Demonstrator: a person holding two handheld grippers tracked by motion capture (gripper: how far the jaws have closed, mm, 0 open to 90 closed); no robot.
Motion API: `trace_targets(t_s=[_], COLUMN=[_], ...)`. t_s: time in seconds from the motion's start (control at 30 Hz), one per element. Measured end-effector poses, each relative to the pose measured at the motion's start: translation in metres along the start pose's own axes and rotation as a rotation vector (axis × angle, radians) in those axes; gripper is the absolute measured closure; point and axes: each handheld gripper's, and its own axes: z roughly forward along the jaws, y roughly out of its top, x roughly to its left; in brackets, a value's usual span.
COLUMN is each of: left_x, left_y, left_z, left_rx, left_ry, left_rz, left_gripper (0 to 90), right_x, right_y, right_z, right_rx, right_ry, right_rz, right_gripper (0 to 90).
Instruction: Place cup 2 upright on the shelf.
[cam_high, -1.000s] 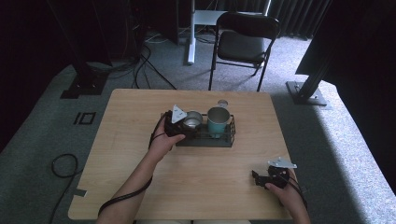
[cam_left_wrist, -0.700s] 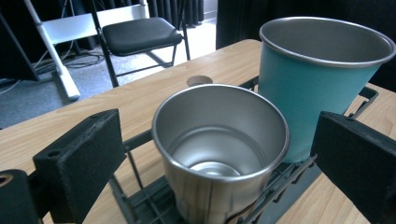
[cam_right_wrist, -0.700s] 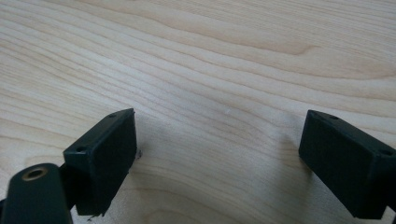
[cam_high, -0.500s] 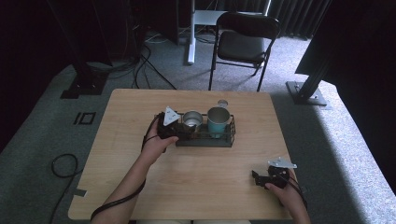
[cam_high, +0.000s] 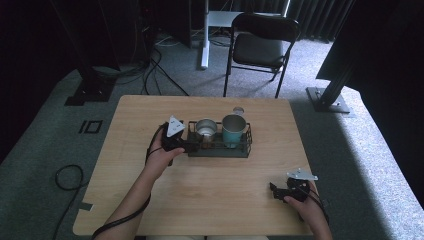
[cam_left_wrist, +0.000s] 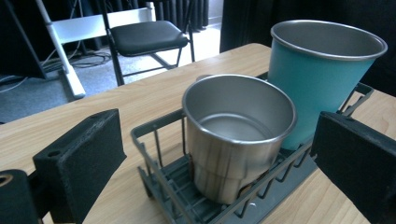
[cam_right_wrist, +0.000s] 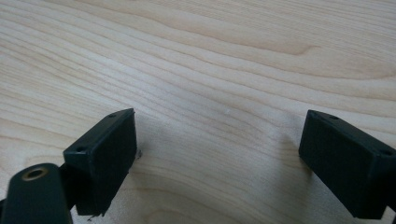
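1. A dark wire rack (cam_high: 218, 150) sits on the wooden table (cam_high: 150, 210), a little far of the middle.
2. Two cups stand upright in the rack: a steel cup (cam_high: 205, 130) at the left and a taller teal cup (cam_high: 233, 130) at the right, close side by side.
3. In the left gripper view the steel cup (cam_left_wrist: 236, 135) looks empty, its bare bottom showing; the teal cup (cam_left_wrist: 317, 70) is seen from lower down, so I cannot tell what is in it.
4. A small round thing (cam_high: 238, 110) lies on the table just far of the rack.
5. The left gripper (cam_high: 192, 146) is at the rack's left end with its jaws spread wide, the steel cup between them but untouched.
6. The right gripper (cam_high: 275, 190) rests low at the near right corner, well apart from the rack, jaws wide over bare wood.
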Motion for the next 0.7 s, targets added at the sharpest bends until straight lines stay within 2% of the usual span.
trace_targets(t_s=[0.43,0.7], left_x=[0.016,0.025], left_y=[-0.009,-0.016], left_z=[-0.019,-0.029], left_rx=[-0.017,-0.009], left_ry=[0.048,0.079], left_rz=[-0.040,-0.049], left_gripper=[3.4,3.4], right_x=[0.000,0.000], right_y=[0.000,0.000], right_z=[0.000,0.000], right_rx=[0.000,0.000], right_ry=[0.000,0.000], right_rz=[0.000,0.000], right_gripper=[11.0,11.1])
